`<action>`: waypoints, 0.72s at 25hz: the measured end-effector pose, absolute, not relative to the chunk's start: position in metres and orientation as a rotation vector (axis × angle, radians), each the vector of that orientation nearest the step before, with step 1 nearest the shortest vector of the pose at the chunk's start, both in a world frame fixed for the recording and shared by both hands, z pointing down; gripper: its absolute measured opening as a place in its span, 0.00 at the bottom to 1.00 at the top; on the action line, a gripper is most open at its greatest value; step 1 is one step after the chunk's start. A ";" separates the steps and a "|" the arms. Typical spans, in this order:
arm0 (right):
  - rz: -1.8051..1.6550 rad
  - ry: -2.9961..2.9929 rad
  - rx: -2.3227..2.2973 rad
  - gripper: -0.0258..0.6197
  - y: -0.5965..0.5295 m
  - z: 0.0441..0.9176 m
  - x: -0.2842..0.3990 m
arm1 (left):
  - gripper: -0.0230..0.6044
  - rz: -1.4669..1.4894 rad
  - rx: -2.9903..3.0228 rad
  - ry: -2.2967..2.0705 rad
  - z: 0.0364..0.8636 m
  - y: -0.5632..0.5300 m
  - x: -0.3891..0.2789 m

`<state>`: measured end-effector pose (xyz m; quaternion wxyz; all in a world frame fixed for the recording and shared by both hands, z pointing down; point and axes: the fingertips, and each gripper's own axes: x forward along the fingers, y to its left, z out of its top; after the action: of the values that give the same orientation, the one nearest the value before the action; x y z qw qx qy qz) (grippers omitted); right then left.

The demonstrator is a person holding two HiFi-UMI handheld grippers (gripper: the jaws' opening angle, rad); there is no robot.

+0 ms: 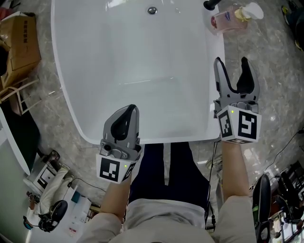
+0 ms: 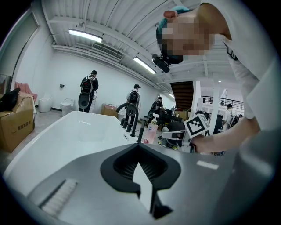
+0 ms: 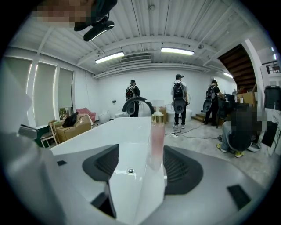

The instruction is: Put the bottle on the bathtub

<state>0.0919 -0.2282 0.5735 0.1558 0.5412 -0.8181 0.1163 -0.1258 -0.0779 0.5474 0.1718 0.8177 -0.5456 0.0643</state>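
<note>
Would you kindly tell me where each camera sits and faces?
Head view: on the person's head, facing steeply down at the bathtub; forearms, left claw, right claw, legs show.
Left gripper view: on the left claw, facing along the bathtub towards the faucet; shut jaws, torso, right arm show.
Right gripper view: on the right claw, facing the bottle standing on the bathtub; open jaws show.
Shared: all show the bathtub.

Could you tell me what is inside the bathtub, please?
Only a drain shows inside the bathtub; the left gripper covers a bit of its near end.
</note>
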 end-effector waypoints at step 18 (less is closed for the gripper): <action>0.401 -2.376 1.358 0.05 -0.116 0.574 0.062 | 0.04 0.177 2.310 -1.542 0.548 -0.064 -0.126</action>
<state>0.0616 -0.1159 0.5737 0.1868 0.4824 -0.8438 0.1426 -0.1261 -0.0644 0.5485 0.1783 0.8168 -0.5451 0.0626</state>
